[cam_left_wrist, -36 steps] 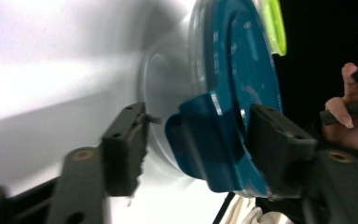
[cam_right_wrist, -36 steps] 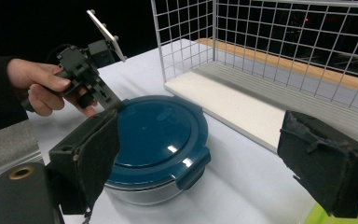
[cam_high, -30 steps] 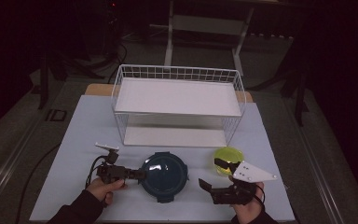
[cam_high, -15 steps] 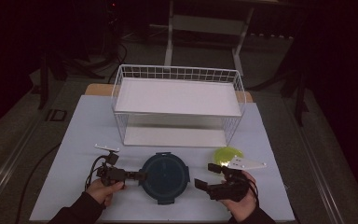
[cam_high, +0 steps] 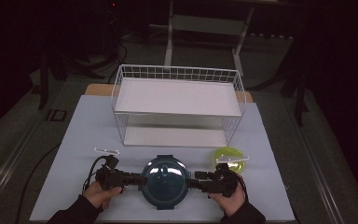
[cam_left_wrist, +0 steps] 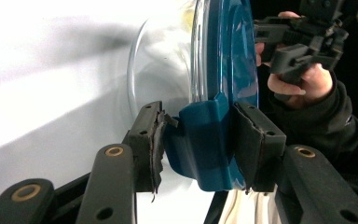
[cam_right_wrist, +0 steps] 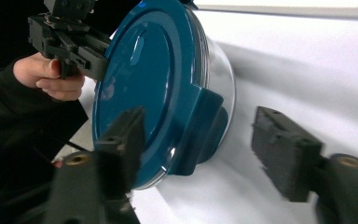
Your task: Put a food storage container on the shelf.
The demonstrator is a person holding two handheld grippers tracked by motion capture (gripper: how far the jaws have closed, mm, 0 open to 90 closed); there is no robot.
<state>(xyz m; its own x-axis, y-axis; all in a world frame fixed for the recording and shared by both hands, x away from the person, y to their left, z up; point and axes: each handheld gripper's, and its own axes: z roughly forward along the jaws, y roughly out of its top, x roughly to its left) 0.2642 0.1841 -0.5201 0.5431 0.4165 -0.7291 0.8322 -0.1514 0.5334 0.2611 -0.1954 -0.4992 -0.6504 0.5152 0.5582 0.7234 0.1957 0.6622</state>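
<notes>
Teal plastic caps the clear round container [cam_high: 164, 181] we are working on, and it sits between our two tools on the white table [cam_high: 74, 126]. Our left gripper [cam_high: 135, 179] has its two black pads clamped on the lid's side latch [cam_left_wrist: 205, 140]: in the left gripper view the latch tab fills the gap between them, one pad pressing each face, with the glassy bowl wall just beyond the tips. Our right gripper [cam_high: 196, 180] comes at the container from the opposite side. Its jaws have just been closing, yet in the right gripper view they stand apart, straddling the other latch [cam_right_wrist: 200, 130] without either pad touching it; the near pad lies over the lid's face, the far pad hangs over bare table. So the right tool holds nothing.

Just behind the right gripper, a yellow-green bowl [cam_high: 228, 155] rests on the table, partly hidden by the grey plate on top of that tool. Well ahead of both tools stands a white wire rack [cam_high: 177, 105] with two shelves.
</notes>
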